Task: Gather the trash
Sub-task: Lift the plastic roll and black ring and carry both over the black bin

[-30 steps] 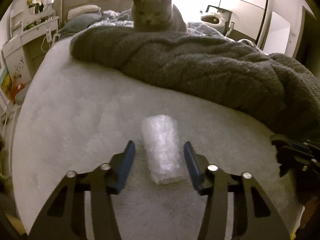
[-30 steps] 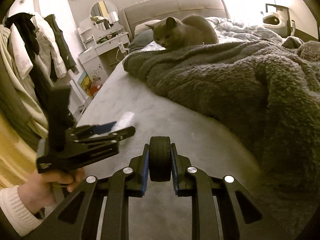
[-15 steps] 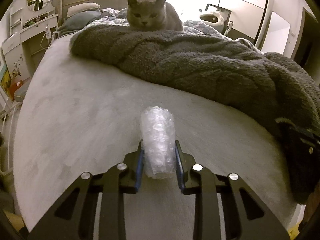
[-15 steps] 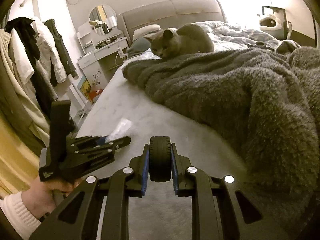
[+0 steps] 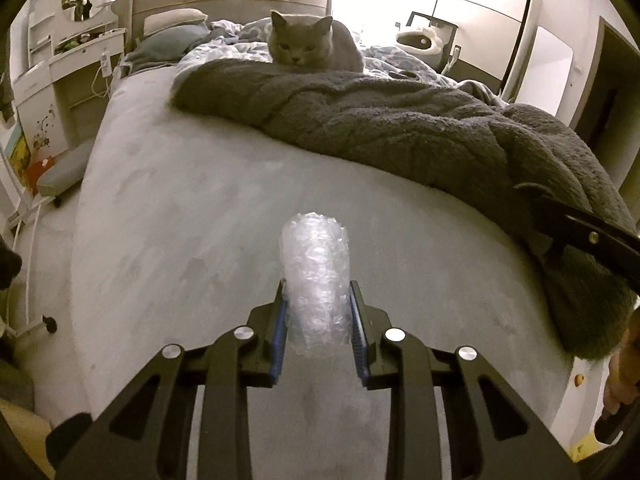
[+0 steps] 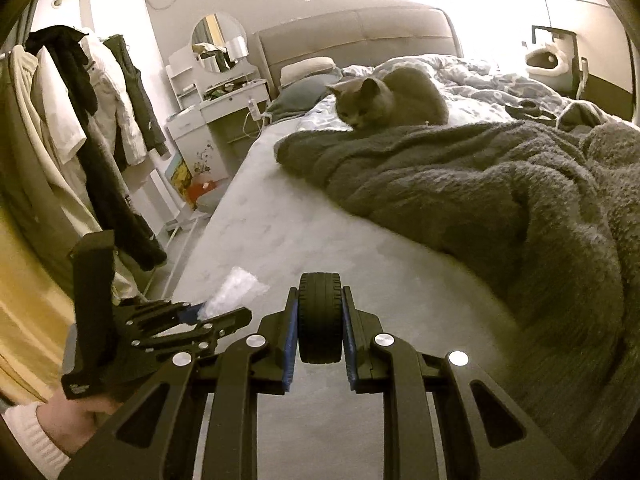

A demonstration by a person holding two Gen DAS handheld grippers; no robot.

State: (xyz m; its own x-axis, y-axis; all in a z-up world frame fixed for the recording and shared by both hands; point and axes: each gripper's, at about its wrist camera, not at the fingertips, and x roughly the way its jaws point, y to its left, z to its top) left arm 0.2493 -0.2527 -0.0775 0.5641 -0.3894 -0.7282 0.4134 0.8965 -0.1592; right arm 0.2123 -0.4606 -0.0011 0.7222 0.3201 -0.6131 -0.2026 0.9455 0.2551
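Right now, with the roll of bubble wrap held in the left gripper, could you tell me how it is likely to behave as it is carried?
The bubble wrap roll is probably very light, being clear air-filled film. It likely squashes rather than resists: the left gripper pinches only its near end, so the far end may sag or wobble. The film looks glossy, so it could slip.

Both tools are showing matte black linkage arms with cut-out slots, round silver screws and blue finger pads [image 5: 279,322]. The left gripper [image 6: 208,314] is carrying pale lettering on its handle; a bare hand [image 6: 86,406] is wearing a white knit cuff.
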